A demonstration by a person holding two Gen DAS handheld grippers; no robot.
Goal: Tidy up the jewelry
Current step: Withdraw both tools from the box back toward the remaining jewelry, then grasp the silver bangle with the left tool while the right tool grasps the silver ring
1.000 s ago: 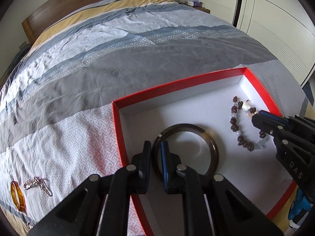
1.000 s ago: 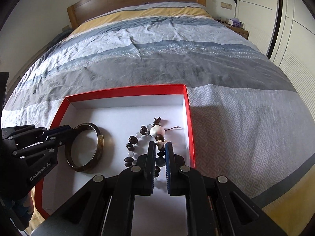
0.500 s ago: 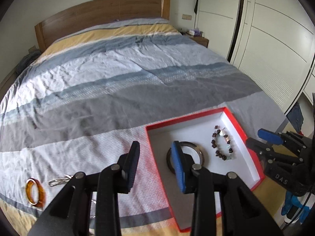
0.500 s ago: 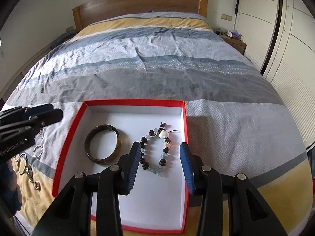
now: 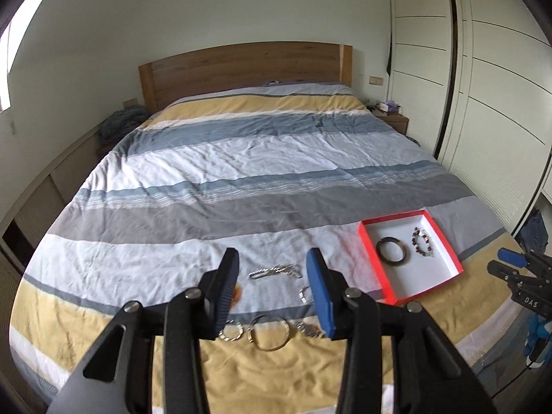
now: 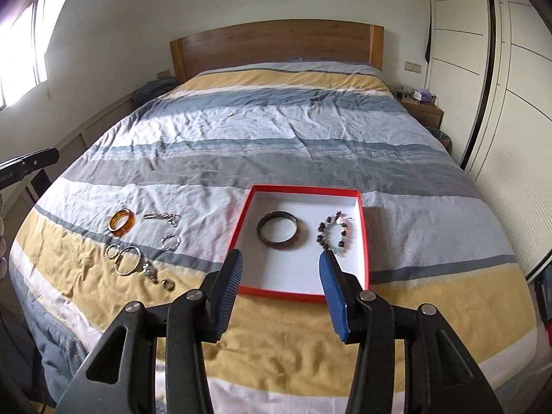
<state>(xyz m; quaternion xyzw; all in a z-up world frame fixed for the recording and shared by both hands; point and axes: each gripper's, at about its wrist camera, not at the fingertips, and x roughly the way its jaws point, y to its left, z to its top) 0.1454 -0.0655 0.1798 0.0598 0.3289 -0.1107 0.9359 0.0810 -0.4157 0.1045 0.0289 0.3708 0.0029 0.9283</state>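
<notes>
A red box (image 6: 363,227) with a white inside lies on the bed's near end and shows in the left wrist view (image 5: 369,248) too. In it lie a dark bangle (image 6: 277,230) and a brown bead bracelet (image 6: 333,233). Left of the box lie loose pieces: an amber bangle (image 6: 120,222), a silver chain (image 6: 162,216), silver rings (image 6: 126,258) and a small ring (image 6: 168,284). My left gripper (image 5: 272,276) is open and empty above the loose pieces. My right gripper (image 6: 280,277) is open and empty, held back above the box's near edge.
The striped duvet (image 6: 276,131) covers the whole bed up to a wooden headboard (image 6: 276,46). White wardrobe doors (image 6: 510,86) stand along the right. A bedside table (image 6: 422,110) stands at the far right.
Both grippers let go of the bangle and the bead bracelet in the box, opened wide and pulled back and up. The left gripper swung left over the loose jewelry.
</notes>
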